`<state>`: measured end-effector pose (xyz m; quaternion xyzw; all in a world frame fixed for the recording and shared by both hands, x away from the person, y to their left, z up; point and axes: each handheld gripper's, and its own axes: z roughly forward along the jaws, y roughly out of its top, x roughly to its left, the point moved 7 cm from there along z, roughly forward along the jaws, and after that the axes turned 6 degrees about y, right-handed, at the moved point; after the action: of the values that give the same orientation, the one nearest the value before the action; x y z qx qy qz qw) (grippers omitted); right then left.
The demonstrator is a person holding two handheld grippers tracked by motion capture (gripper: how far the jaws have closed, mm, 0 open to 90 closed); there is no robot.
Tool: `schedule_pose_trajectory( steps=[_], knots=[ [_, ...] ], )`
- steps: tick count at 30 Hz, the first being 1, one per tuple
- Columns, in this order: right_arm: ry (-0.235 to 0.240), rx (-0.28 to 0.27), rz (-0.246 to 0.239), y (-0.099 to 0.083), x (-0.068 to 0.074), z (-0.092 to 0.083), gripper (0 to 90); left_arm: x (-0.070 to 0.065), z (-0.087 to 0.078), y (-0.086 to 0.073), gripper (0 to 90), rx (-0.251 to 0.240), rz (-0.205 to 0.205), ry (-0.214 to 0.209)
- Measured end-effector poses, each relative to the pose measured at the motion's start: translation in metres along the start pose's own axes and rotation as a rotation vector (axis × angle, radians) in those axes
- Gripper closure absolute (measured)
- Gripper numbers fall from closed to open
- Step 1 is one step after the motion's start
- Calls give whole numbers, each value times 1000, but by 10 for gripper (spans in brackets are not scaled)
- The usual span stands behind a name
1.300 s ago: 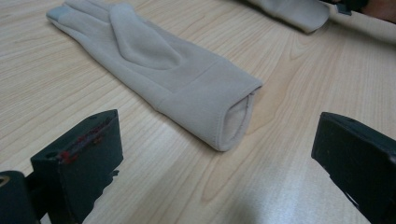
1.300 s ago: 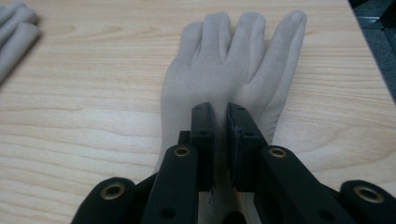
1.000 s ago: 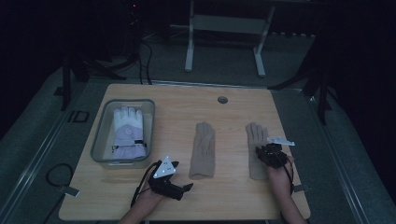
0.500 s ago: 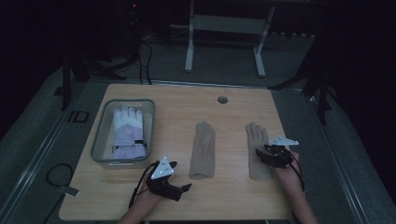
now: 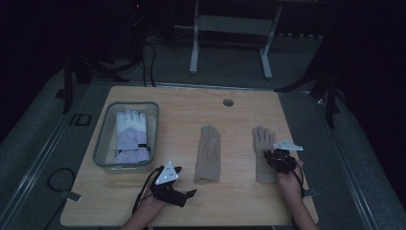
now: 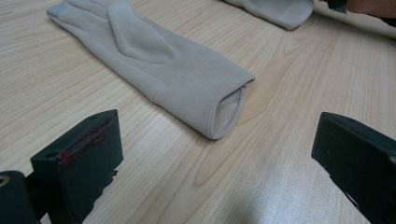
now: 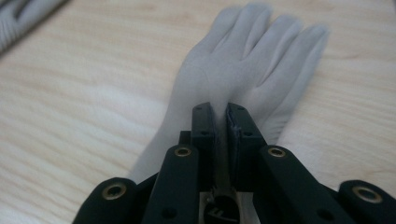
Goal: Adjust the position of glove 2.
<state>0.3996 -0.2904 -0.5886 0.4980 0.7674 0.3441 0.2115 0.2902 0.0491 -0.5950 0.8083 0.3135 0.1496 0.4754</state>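
Wooden surface (image 5: 239, 201), lit dimly, carries everything. At its left side sits a clear bin (image 5: 103, 143) with a white and lavender padded glove (image 5: 130, 136) lying flat inside.

Two beige gloves lie flat on the bare wood, fingers pointing away from me, well apart from each other. Middle glove (image 5: 208, 153): cuff opening toward me, untouched.

Right glove (image 5: 262, 151): my right gripper (image 5: 279, 160) sits over its cuff end. In the right gripper view my jaws have just been closing and now stand nearly together, with a fold of the glove's fabric pinched between them.

My left gripper (image 5: 189, 194) rests near the front edge, just short of the middle glove's cuff. Jaws spread wide, nothing between them.
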Motion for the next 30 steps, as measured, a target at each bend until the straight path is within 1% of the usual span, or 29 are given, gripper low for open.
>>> schedule_pose_trajectory(
  steps=[3,5,7,10,14,17,19,21,25,27,28,30],
  knots=[
    [-22,-31,27,11,7,-8,827,0,0,0,19,1,-2,0],
    [-25,-48,44,18,13,-13,827,0,0,0,20,2,4,4],
    [-33,-56,39,23,19,-16,827,0,0,0,19,1,4,3],
    [-36,-68,61,31,27,-20,827,0,0,0,20,0,8,4],
    [-42,-99,88,43,36,-26,827,0,0,0,20,0,8,1],
    [-37,-127,100,53,48,-30,826,0,0,1,20,-1,12,0],
    [-33,-143,104,58,58,-31,826,0,0,1,20,-2,20,1],
    [-21,-153,110,62,69,-30,826,-1,0,3,20,-10,21,-5],
    [19,-159,132,67,94,-26,825,-2,1,5,20,-13,33,-12],
    [28,-158,125,69,107,-22,825,-2,1,6,20,-15,40,-14],
    [42,-157,135,69,114,-20,825,-2,1,6,20,-15,42,-17],
    [55,-152,132,70,127,-15,825,-3,2,7,20,-18,44,-18]
  ],
)
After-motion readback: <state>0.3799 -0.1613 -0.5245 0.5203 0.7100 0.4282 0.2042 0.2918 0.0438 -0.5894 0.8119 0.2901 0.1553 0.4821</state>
